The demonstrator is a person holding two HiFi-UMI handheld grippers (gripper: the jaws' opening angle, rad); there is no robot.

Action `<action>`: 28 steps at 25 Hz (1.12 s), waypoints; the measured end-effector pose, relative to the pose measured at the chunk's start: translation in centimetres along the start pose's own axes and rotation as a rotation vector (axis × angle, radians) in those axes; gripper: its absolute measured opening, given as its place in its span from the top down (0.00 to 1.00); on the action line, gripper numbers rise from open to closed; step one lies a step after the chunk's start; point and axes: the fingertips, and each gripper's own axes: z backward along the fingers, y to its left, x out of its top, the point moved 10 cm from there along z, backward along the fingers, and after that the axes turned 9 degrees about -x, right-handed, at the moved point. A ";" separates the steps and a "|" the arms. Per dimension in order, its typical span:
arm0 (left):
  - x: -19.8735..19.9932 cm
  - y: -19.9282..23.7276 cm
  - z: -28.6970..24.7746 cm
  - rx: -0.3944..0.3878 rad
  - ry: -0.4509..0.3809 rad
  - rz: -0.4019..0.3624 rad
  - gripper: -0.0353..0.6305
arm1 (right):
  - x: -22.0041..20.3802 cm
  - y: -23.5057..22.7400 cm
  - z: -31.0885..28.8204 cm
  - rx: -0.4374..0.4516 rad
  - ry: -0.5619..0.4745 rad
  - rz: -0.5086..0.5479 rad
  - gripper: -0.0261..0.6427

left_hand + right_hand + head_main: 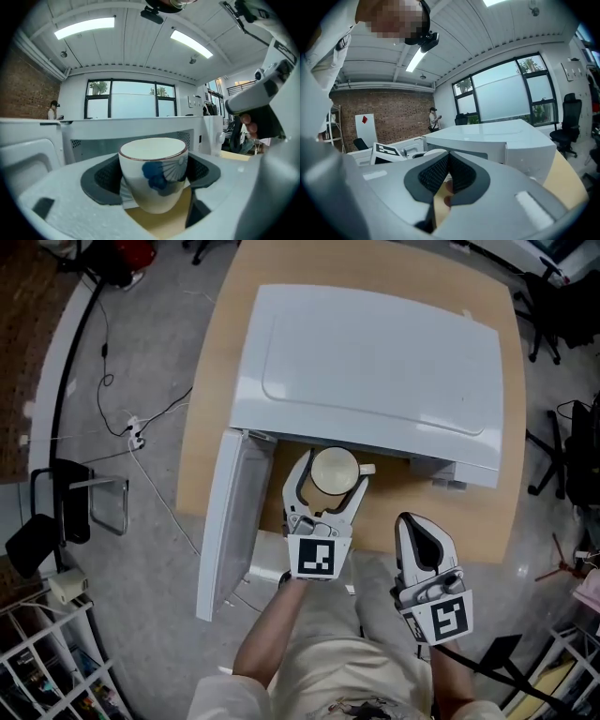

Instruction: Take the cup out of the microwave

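Our left gripper (331,474) is clamped on the cup (153,164). Its two dark pads press on the sides of the white, blue-patterned body, and the cup sits upright between them. From the head view, the cup is at the mouth of the microwave (375,362), just in front of its front edge, with the door (225,521) swung wide open to the left. In the left gripper view we see bare wood under the cup's base and the cavity behind it, so we judge that it is off the floor of the oven and mostly clear of the opening.

Our right gripper (412,526) hangs to the right, nearer to us, with its jaws closed together on nothing. It is well apart from the cup.

We take the step in hand to be the withdrawal itself: the grasp is made and the cup is being carried out. The next move calls for drawing it fully clear toward us, keeping it level, and steering away from the open door. Then we need a bare patch of the table (211,409) in front of the microwave to lower it onto, and only then should the jaws part.
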 end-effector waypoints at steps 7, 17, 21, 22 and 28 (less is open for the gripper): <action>5.3 -3.2 5.8 -0.002 0.007 -0.015 0.36 | 2.5 0.7 2.2 -0.028 -0.050 0.013 0.95; 10.4 -6.0 11.2 0.004 -0.080 0.055 0.36 | 4.0 1.4 5.2 -0.083 -0.077 0.022 0.95; 11.7 -6.3 12.9 -0.006 -0.077 0.037 0.36 | 4.3 1.5 6.3 -0.113 -0.093 0.018 0.95; 11.9 -6.5 13.2 0.006 -0.094 0.067 0.36 | 4.3 1.5 6.6 -0.120 -0.094 0.016 0.95; 12.5 -7.0 14.5 0.010 -0.116 0.121 0.36 | 4.3 1.5 7.3 -0.143 -0.105 0.016 0.95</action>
